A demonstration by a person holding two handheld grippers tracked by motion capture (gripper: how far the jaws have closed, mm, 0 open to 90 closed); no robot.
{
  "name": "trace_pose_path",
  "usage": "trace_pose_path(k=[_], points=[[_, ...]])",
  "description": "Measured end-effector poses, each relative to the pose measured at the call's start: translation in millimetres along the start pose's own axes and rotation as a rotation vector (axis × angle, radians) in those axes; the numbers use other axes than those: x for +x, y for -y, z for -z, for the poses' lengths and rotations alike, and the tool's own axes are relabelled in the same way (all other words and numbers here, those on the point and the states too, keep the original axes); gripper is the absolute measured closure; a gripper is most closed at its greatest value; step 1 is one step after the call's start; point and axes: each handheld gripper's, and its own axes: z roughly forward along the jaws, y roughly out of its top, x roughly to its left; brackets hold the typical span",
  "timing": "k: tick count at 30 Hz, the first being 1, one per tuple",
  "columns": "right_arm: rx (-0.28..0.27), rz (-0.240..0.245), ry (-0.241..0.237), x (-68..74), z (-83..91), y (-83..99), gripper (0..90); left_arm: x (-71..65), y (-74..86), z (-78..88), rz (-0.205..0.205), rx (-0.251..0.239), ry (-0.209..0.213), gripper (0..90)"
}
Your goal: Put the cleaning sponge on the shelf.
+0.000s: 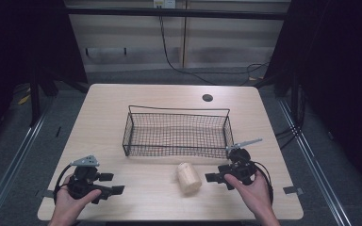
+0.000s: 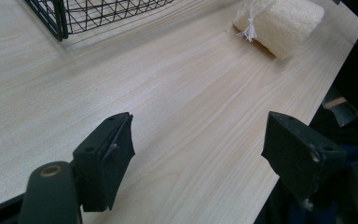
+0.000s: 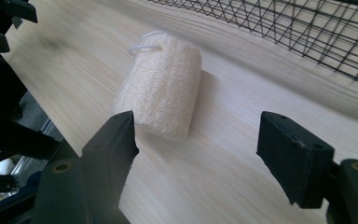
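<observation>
Near the front edge of the surface (image 1: 136, 96), both grippers rested, fingers spread wide and empty. Between them lay bare wood, then the loofah roll (image 1: 189, 178), just ahead of the right gripper (image 1: 215, 178) and well apart from the left gripper (image 1: 112, 183). Beyond the roll stood the wire basket (image 1: 177, 112), its far side leaving open room.

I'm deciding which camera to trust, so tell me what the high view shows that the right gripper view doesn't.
High view alone: the whole wooden table with its dark round hole, the full wire basket, both hands, the left gripper and the floor around. Right gripper view alone: the loofah's ribbed texture and cord loop up close, between its open jaws. Both: loofah, basket mesh, tabletop, right gripper.
</observation>
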Motion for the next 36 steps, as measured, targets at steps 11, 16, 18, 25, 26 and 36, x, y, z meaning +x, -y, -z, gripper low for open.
trace_pose_path(k=[11, 16, 18, 25, 26, 36], points=[[0.098, -0.024, -0.035, 6.6, -13.2, -20.9, 23.9, -0.3, -0.1, 0.3, -0.001, -0.002, 0.001, 24.0], [0.158, -0.017, -0.039, 10.0, -19.4, -30.6, 21.7, -0.6, -0.1, 0.4, 0.000, -0.005, 0.002, 24.0], [0.173, -0.009, -0.041, 10.9, -21.6, -33.6, 21.1, -0.8, 0.0, 0.5, 0.002, -0.007, 0.003, 24.0], [0.241, -0.023, -0.059, 12.3, -32.1, -42.9, 20.7, -0.8, -0.1, 0.6, 0.003, -0.008, 0.002, 24.0], [0.249, -0.026, -0.059, 12.2, -33.0, -43.9, 20.7, -0.7, -0.1, 0.5, 0.002, -0.006, 0.003, 24.0], [0.305, -0.022, -0.068, 16.4, -40.7, -55.7, 20.7, -0.9, 0.0, 0.6, 0.002, -0.007, 0.001, 24.0]])
